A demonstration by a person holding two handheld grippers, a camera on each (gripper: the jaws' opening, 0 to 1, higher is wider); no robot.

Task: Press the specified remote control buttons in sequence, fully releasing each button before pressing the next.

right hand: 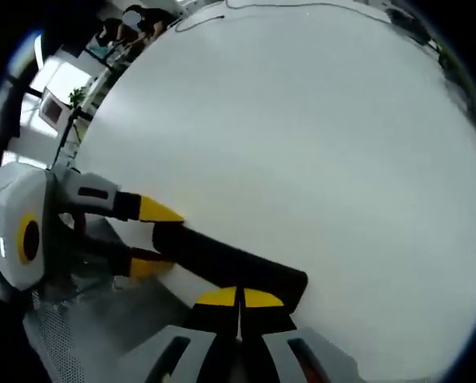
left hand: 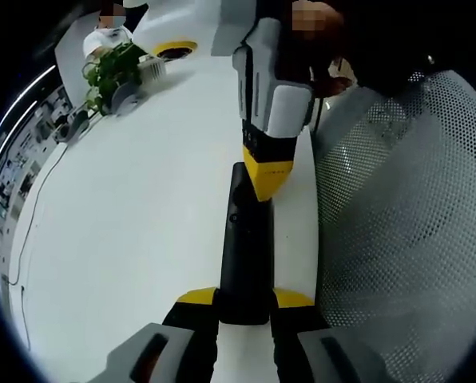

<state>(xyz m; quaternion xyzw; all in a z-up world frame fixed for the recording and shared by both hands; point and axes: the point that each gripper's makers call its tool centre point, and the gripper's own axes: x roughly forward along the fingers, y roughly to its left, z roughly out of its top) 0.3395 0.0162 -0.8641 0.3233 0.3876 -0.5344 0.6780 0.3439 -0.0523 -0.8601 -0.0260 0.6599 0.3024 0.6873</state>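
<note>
We are gripping the near end of the black remote control (left hand: 244, 247) between the yellow-tipped jaws of our left gripper (left hand: 244, 302), holding it out over the white table (left hand: 134, 223). Our right gripper (right hand: 239, 301) is pressing its jaws, closed tip to tip with nothing between them, down onto the remote's far end. A potted plant (left hand: 114, 70) is sitting far off beside a mesh chair back (left hand: 406, 231).
</note>
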